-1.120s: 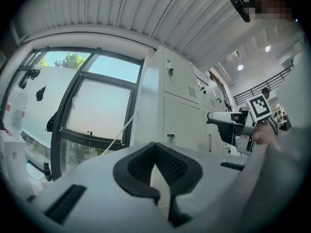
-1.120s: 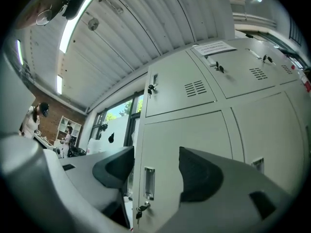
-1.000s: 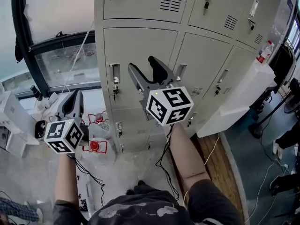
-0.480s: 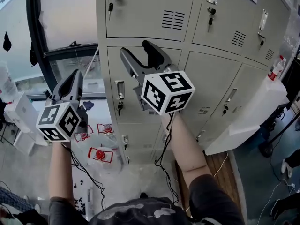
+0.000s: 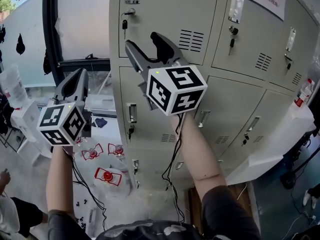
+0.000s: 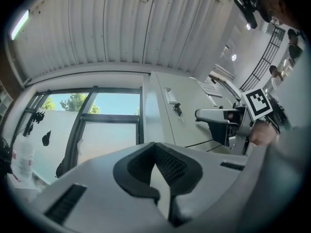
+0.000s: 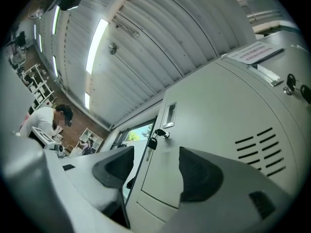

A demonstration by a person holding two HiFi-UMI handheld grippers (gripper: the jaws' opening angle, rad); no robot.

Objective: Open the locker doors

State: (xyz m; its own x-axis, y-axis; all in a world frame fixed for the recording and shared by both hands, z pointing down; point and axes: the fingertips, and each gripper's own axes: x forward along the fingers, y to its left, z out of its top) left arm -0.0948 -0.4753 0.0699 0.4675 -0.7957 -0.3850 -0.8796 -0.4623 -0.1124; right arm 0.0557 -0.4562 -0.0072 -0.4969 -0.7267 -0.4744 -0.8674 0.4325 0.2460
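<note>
- right gripper [image 5: 141, 39]: over the last second it has risen from the middle row to the top row of the pale grey metal locker bank [image 5: 250, 99]; jaws apart, nothing between them.
- top-left vented steel door [image 5: 165, 14]: shut, at the bank's left edge; its dangling key [image 7: 153, 141] and recessed handle [image 7: 169, 113] lie just beyond the jaws, untouched. the step is judged an approach.
- left gripper [image 6: 156, 149]: jaws together, empty, left of the bank.
</note>
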